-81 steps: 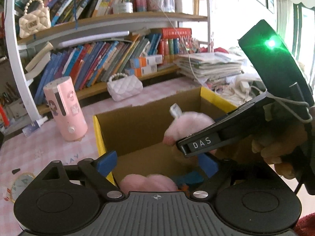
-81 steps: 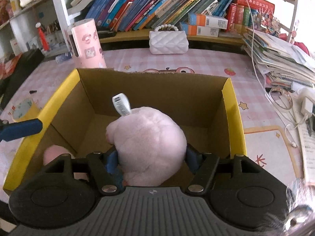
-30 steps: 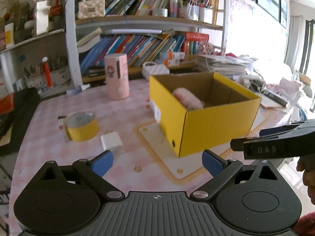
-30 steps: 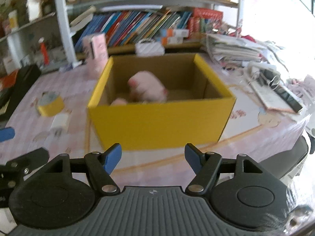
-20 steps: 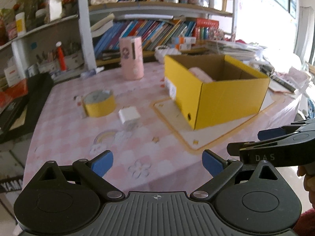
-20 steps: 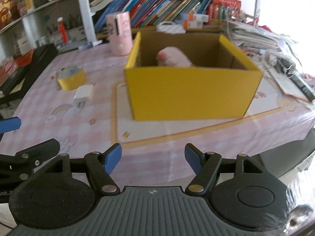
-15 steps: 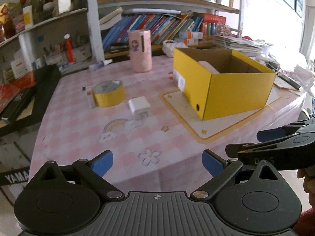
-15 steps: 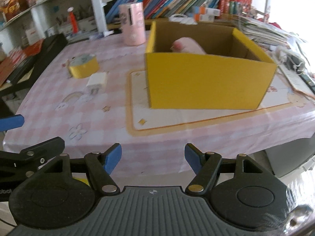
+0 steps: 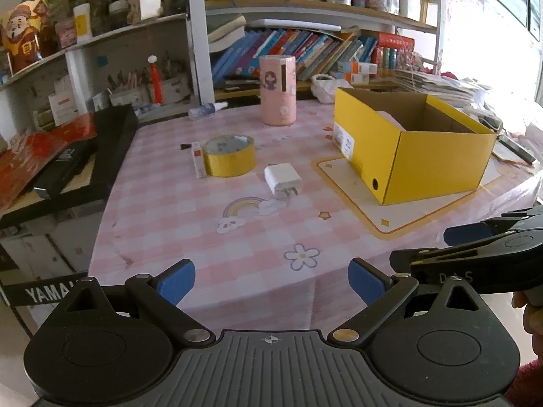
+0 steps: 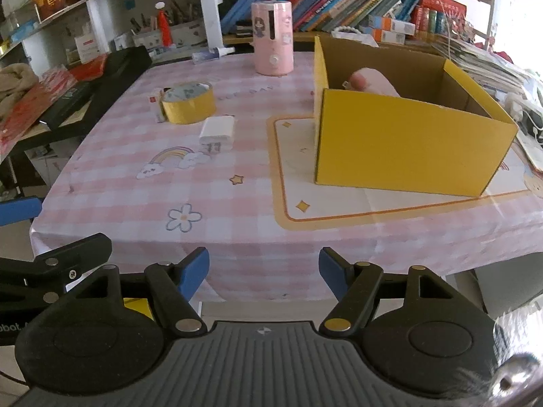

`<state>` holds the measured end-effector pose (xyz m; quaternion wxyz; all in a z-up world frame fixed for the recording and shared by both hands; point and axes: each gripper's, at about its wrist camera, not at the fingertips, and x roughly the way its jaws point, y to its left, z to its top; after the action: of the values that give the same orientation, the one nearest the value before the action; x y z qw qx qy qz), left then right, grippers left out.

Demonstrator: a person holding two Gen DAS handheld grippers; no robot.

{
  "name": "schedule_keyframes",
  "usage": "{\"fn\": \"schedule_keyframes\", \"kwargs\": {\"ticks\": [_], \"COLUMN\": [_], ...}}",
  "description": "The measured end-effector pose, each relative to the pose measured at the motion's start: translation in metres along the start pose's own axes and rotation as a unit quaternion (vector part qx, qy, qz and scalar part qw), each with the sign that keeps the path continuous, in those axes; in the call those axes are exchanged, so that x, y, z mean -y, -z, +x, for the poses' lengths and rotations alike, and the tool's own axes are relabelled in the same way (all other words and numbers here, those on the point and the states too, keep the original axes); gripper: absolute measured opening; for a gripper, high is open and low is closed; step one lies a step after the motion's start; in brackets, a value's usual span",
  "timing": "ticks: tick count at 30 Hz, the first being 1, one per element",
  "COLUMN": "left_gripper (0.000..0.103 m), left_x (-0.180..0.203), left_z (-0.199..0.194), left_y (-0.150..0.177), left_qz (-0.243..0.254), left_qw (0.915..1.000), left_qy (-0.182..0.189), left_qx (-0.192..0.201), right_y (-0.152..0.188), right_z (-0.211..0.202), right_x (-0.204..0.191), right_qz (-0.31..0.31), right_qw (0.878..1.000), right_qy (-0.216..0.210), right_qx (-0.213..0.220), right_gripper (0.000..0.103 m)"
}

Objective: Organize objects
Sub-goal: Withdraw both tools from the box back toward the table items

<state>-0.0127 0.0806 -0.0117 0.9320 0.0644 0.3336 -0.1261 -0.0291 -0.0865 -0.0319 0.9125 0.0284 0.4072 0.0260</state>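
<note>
The left gripper [image 9: 271, 279] points forward and downward, its blue-padded jaws spread wide with nothing between them. The right gripper [image 10: 264, 271] is tilted downward too, jaws apart and empty (a somewhat narrower gap than the left's). The two are held side by side, close together, each showing at the edge of the other's view. Part of a hand [image 9: 529, 318] grips the right gripper's handle, with a red sleeve [image 9: 522, 385] below.

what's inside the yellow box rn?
A pink plush toy pokes above the near wall of the yellow box. That wall hides the box floor and anything lower down.
</note>
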Motion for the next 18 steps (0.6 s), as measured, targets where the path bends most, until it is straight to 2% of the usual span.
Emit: {"fn": "schedule_keyframes", "kwargs": {"ticks": [18], "left_gripper": [0.098], "left_x": [-0.018], "left_z": [0.005], "left_y": [0.0], "left_qz": [-0.023], "left_qw": [0.9997], "left_qy": [-0.007], "left_qx": [-0.002], "right_y": [-0.009], "right_z": [0.009], "right_x": [-0.017], "right_qz": [-0.017], "right_qw": [1.0], "right_qy": [-0.006], "right_qx": [-0.002], "right_gripper": [0.07]}}
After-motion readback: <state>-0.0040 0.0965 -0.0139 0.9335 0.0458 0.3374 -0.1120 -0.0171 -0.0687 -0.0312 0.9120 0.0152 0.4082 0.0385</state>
